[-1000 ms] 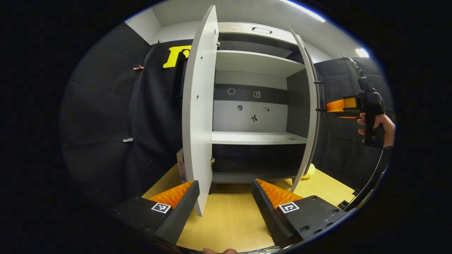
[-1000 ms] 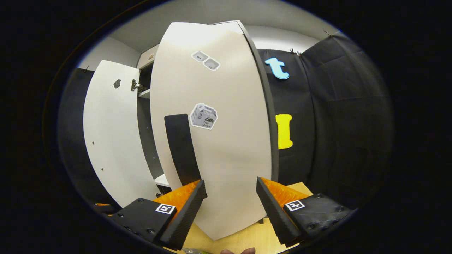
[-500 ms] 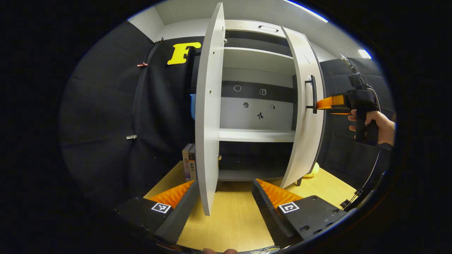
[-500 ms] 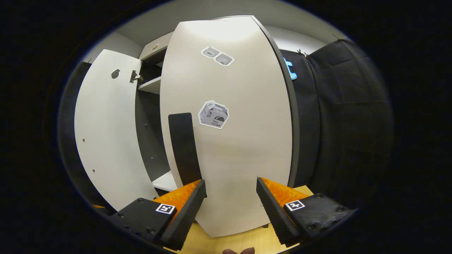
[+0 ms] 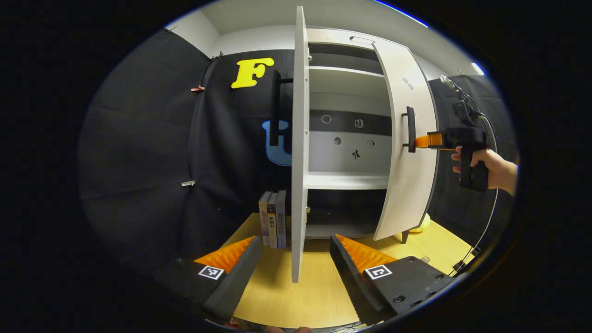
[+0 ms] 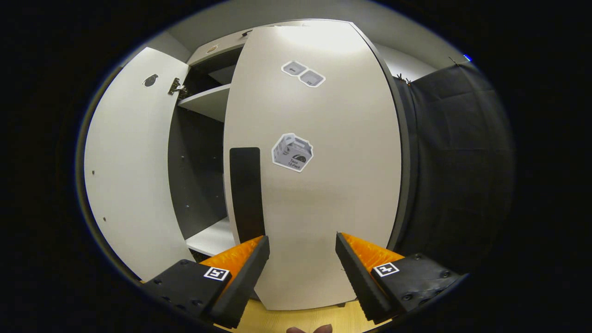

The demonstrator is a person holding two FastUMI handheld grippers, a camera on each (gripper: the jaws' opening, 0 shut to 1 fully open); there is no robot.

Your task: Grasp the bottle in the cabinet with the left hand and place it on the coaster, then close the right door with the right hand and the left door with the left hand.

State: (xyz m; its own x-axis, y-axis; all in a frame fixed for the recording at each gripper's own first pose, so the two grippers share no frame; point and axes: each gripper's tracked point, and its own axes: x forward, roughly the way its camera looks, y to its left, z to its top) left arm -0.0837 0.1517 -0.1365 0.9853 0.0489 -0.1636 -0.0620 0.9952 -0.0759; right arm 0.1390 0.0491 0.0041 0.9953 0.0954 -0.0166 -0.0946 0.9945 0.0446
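Observation:
The white cabinet (image 5: 347, 180) stands with both doors ajar. In the left gripper view its left door (image 5: 298, 152) is edge-on, straight ahead of my open left gripper (image 5: 296, 259), its lower edge between the fingers. The right door (image 5: 409, 175) is swung partway in. A hand holds my right gripper (image 5: 418, 141) with its tips at the door face, beside the black handle (image 5: 409, 129). In the right gripper view the right door (image 6: 323, 194) is close ahead. The handle (image 6: 247, 194) rises just above the left finger of my open right gripper (image 6: 300, 268). The left door's inner face (image 6: 129, 175) stands at the left.
Three books (image 5: 273, 217) stand upright on the wooden table (image 5: 277, 296), left of the cabinet. A yellow object (image 5: 422, 224) lies behind the right door's foot. A cable (image 5: 485, 222) hangs from the right gripper. Black cloth walls close in both sides.
The right door has swung further toward shut with my right gripper following its face. My left gripper's view has shifted, so the left door now appears edge-on and the books show.

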